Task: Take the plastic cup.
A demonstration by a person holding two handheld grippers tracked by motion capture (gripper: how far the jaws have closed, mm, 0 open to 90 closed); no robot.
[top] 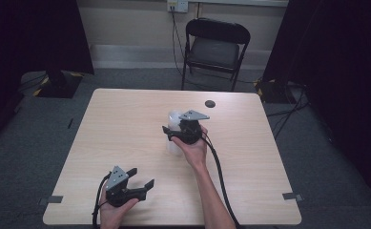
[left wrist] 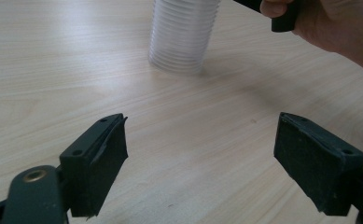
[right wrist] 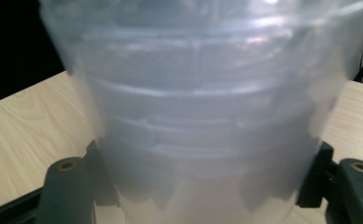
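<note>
Pale wooden table [top: 126, 124] — right gripper [right wrist: 207, 186] clamping stacked clear cups [right wrist: 202, 107], left gripper [left wrist: 200, 154] gaping at near-left edge.

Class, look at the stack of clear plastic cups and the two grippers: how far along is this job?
Done: the right gripper has reached the stack of cups, its jaws on either side of it. In hand: the jaws seem to be gripping the top cups, though contact is hard to confirm. Left: nothing has been lifted off; the left gripper waits open near the table edge.
</note>
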